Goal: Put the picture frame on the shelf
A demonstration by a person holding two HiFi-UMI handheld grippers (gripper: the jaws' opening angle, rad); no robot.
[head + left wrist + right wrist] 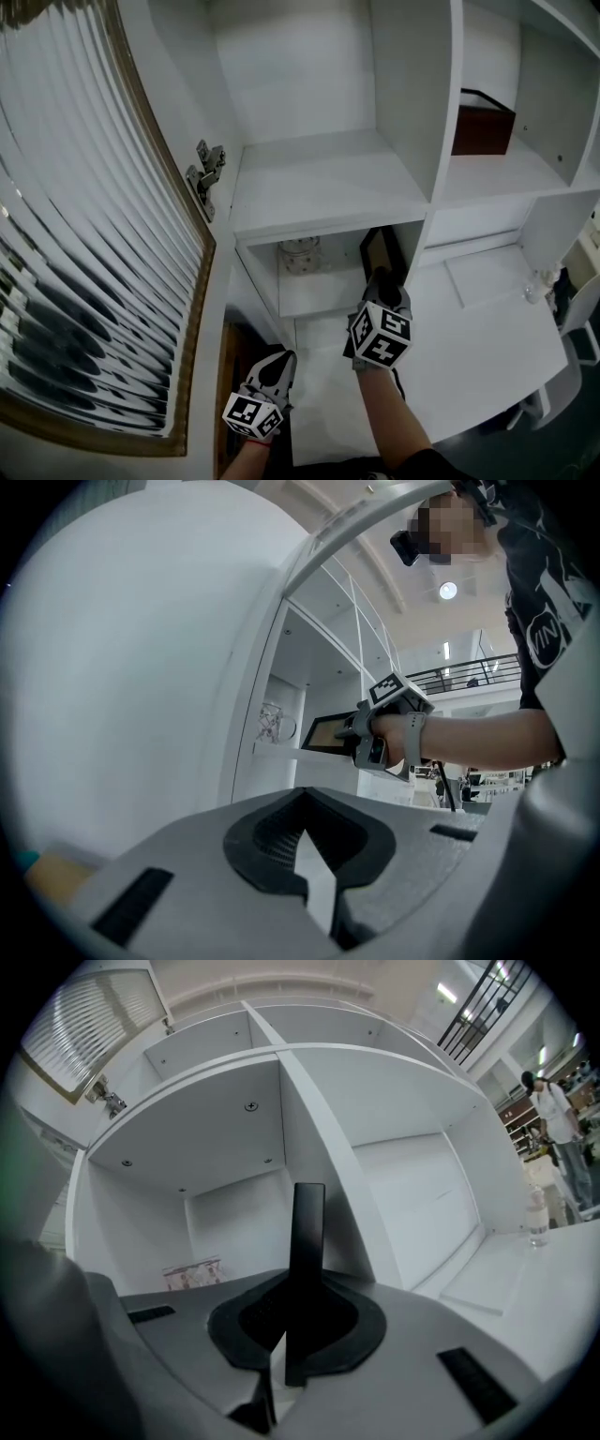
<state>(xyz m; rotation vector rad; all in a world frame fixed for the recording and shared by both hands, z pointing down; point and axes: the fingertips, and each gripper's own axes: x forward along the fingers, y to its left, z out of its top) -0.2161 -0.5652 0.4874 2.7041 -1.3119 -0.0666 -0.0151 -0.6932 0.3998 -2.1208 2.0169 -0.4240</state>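
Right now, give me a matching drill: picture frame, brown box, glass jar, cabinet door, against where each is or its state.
Things:
1 picture frame
2 brown box
3 glass jar
4 cabinet door

Place or state:
A swung open, at left
B clamped in the right tool
C in the upper right compartment
D standing at the back of the lower compartment

Pairs: 1-B, 2-C, 3-D, 4-A

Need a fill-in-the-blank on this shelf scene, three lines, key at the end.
1. The right hand-held gripper is shut on the ____.
2. The ribbed-glass cabinet door stands ____.
3. The brown box sits on a shelf level ____ than the clear container.
Missing words: picture frame; open; higher.
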